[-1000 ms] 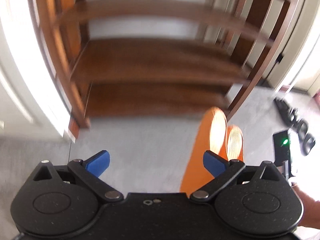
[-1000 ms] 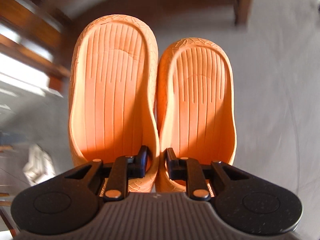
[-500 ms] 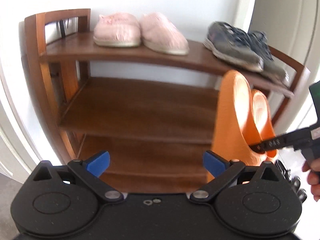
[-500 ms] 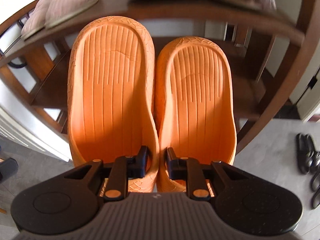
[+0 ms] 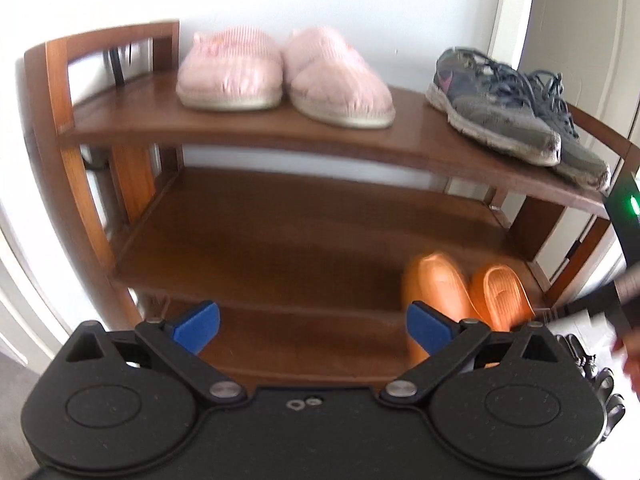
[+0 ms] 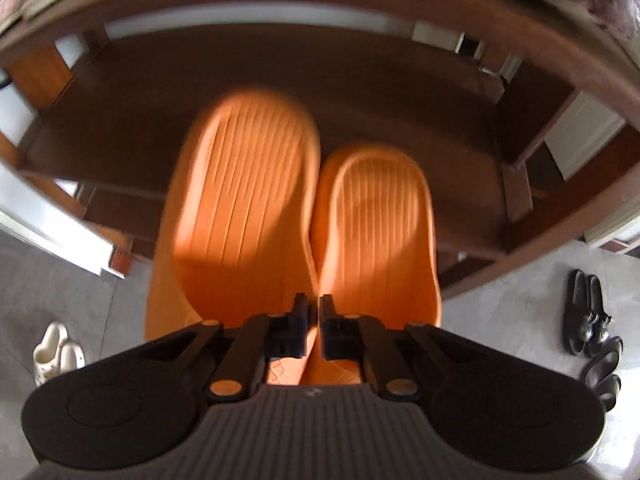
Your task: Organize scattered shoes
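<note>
Orange slippers (image 6: pixel 304 216): light, soft foam pair, I judge. My right claw (image 6: pixel 314 326) pinches both heels together, near the middle shelf's (image 5: pixel 256 240) right end; left claw (image 5: pixel 314 322) wide open, empty.

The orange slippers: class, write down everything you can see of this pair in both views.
The orange slippers are a matched pair of smooth, rubbery-looking slides with ribbed footbeds. They sit side by side, toes pointing into the wooden rack, at the right end of its middle shelf. The right gripper is shut on their adjoining inner heel walls, pinching both together. Sunlight crosses the footbeds. Whether the soles rest fully on the shelf is unclear.
</note>
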`<state>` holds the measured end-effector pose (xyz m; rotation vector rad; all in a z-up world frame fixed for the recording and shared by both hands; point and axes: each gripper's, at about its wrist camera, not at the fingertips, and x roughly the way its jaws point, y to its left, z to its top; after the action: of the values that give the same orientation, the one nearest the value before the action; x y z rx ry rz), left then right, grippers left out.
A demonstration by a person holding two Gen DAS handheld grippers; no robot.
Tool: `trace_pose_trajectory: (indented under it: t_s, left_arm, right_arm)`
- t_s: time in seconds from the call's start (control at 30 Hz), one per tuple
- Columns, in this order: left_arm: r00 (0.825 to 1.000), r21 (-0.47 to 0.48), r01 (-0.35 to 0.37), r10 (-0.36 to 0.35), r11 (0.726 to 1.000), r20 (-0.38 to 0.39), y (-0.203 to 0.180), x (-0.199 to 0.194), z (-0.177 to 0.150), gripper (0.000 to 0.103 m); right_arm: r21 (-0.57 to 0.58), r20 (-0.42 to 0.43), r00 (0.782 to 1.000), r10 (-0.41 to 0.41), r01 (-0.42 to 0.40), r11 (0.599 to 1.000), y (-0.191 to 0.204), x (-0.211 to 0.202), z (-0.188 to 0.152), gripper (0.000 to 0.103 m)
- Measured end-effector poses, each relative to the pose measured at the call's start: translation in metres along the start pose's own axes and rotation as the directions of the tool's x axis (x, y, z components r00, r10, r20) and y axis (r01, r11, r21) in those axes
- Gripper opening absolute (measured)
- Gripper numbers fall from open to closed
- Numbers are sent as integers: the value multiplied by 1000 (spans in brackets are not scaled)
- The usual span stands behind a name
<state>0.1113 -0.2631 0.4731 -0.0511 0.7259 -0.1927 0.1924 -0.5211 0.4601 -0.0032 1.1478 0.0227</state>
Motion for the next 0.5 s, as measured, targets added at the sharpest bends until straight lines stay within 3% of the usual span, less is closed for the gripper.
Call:
trace_pose_trajectory:
  t_s: [0.1, 0.27, 0.33, 0.4, 0.5]
  left_arm:
    - [1000, 5, 4, -4, 1000, -10, -1, 4, -6, 101]
    - [1000, 9, 4, -4, 1000, -9, 9, 8, -21, 101]
    - [1000, 22, -4, 4, 1000, -14, 17, 10, -31, 101]
    - [999, 23, -16, 17, 1000, -32, 26, 15, -44, 101]
    - [998, 15, -32, 32, 999, -61, 38, 23, -63, 101]
  right_arm:
    - [-61, 41, 996, -85, 88, 994, -3, 23, 13, 2]
    - [26, 58, 996, -65, 64, 998, -17, 55, 15, 2]
    - [92, 109, 994, -9, -1, 996, -23, 46, -5, 7]
    - [111, 112, 994, 0, -13, 994, -28, 48, -36, 8]
    - [136, -6, 999, 34, -33, 990, -25, 74, -96, 13]
